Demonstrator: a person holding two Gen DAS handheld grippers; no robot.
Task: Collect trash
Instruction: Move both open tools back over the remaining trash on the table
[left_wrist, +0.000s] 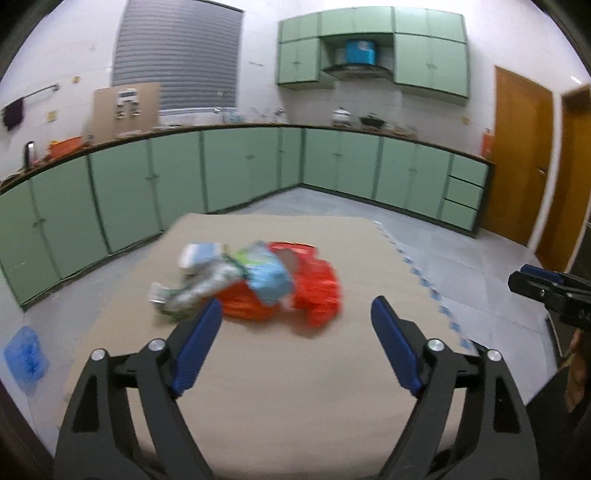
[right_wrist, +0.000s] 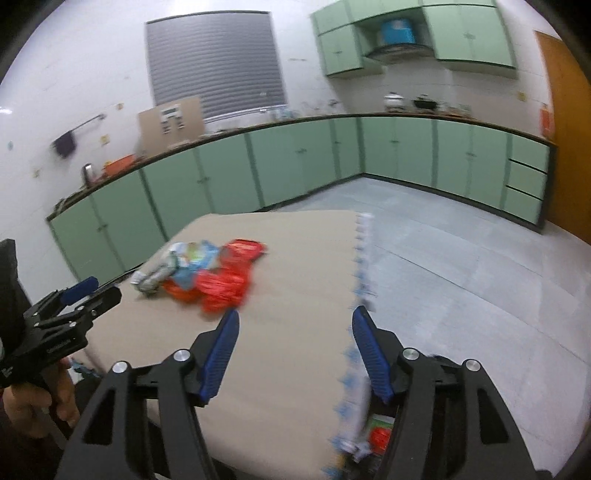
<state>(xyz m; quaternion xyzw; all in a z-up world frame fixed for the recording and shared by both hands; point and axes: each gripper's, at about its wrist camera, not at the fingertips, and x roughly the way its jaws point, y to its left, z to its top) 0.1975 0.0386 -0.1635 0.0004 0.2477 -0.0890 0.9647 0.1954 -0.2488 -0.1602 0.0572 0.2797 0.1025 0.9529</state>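
A blurred pile of crumpled wrappers (left_wrist: 258, 284) lies on a tan sheet-covered table (left_wrist: 295, 387): red ones (left_wrist: 317, 291), a light blue one (left_wrist: 271, 280) and a silvery one (left_wrist: 199, 291). My left gripper (left_wrist: 297, 306) hovers just short of the pile, open with nothing between its blue pads. The right gripper (right_wrist: 295, 317) is open and empty too, over the table's right edge, with the pile (right_wrist: 207, 273) ahead to its left. Each view also catches the other gripper at its side: right gripper (left_wrist: 517, 277), left gripper (right_wrist: 105, 291) held by a hand (right_wrist: 33, 406).
Green kitchen cabinets (left_wrist: 240, 166) line the far walls beyond a grey tiled floor (right_wrist: 461, 277). A wooden door (left_wrist: 521, 155) is at the right. Below the table's right edge a dark container (right_wrist: 380, 432) holds red and green wrappers. A blue object (left_wrist: 26, 354) lies on the floor at left.
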